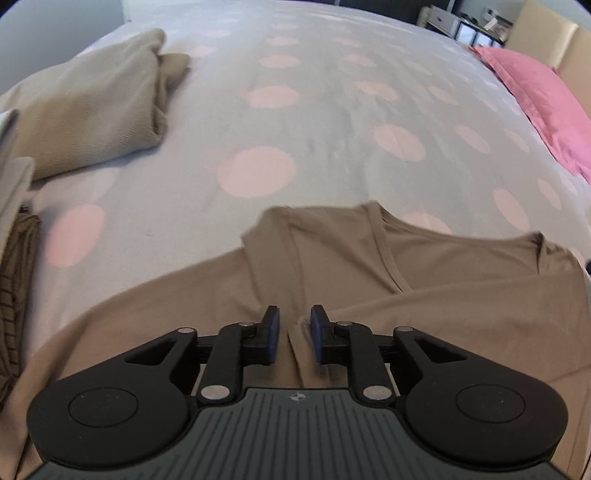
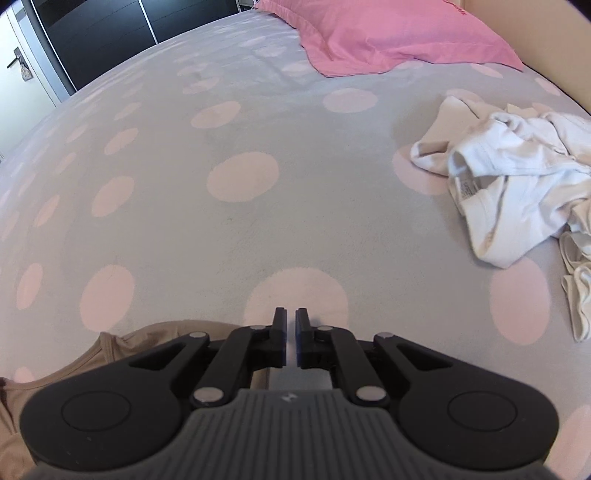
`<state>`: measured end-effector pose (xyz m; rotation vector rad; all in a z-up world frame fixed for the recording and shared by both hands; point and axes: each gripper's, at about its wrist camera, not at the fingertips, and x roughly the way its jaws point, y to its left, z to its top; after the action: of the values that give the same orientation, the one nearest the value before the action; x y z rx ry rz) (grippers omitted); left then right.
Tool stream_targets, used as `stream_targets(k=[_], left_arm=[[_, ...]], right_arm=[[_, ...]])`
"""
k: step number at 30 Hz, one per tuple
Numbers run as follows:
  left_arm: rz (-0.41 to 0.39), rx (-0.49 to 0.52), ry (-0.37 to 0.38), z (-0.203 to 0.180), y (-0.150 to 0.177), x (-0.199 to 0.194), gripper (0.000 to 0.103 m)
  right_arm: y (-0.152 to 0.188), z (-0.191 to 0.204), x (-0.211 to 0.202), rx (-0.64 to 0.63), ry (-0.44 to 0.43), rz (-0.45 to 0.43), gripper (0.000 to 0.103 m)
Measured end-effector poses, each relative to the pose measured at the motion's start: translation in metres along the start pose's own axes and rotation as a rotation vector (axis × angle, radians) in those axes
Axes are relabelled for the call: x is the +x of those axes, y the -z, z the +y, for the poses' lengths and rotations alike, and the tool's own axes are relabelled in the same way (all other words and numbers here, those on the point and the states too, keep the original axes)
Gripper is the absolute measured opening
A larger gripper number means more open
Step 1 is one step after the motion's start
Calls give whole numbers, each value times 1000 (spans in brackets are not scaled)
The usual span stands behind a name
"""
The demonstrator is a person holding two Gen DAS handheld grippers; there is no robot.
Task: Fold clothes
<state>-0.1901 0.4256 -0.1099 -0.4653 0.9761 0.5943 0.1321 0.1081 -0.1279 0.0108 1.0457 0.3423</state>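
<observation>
A tan V-neck shirt (image 1: 443, 295) lies spread on the spotted bedspread (image 1: 314, 110), its neckline pointing away from me. My left gripper (image 1: 294, 332) hovers low over the shirt's middle, jaws a small way apart, and a raised crease of the cloth runs up between them without being pinched. In the right wrist view only the shirt's edge (image 2: 110, 354) shows, at the lower left under the tool. My right gripper (image 2: 290, 332) is over a pink spot of the bedspread (image 2: 221, 240). Its jaws stand a narrow slit apart with nothing between them.
A folded beige garment (image 1: 92, 110) lies at the far left, with a dark striped one (image 1: 18, 295) at the left edge. A pink pillow (image 2: 388, 33) lies by the headboard. A crumpled heap of white clothes (image 2: 509, 184) sits to the right. Dark wardrobe doors (image 2: 110, 29) stand beyond the bed.
</observation>
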Motion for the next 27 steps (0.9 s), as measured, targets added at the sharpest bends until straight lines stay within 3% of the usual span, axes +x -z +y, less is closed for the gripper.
stream_targets(k=[4,7,11,13,16,19,23,25,27], left_arm=[[6,-49,49,9,-4,-3,17],[23,-74,83,12,-3,2,25],[36,-96,111,11,-2,11,25],[3,-65,95,5,-2,10,10],[-78,-20,69,-5,-3,0,3],[-163,23,47,-10,-4,-14,3],[-90,93,-52,-18,-2,1,5],[-59,92,-73,-17,0,5,16],[-86,80,-83,-15,2,0,21]], right_arm=[[16,-4,-21,-26,0,45,7],[39,-4,-34,-50,2,123,8],[73,0,-59,-99,-19,190,10],[87,3,-71,-129,-20,195,13],[104,2,-82,-167,-15,171,13],[114,-6,-82,-155,-39,173,14],[116,-15,-78,-124,-32,155,14],[111,-22,-79,-75,-39,135,19],[105,-28,-80,-10,-70,116,22]])
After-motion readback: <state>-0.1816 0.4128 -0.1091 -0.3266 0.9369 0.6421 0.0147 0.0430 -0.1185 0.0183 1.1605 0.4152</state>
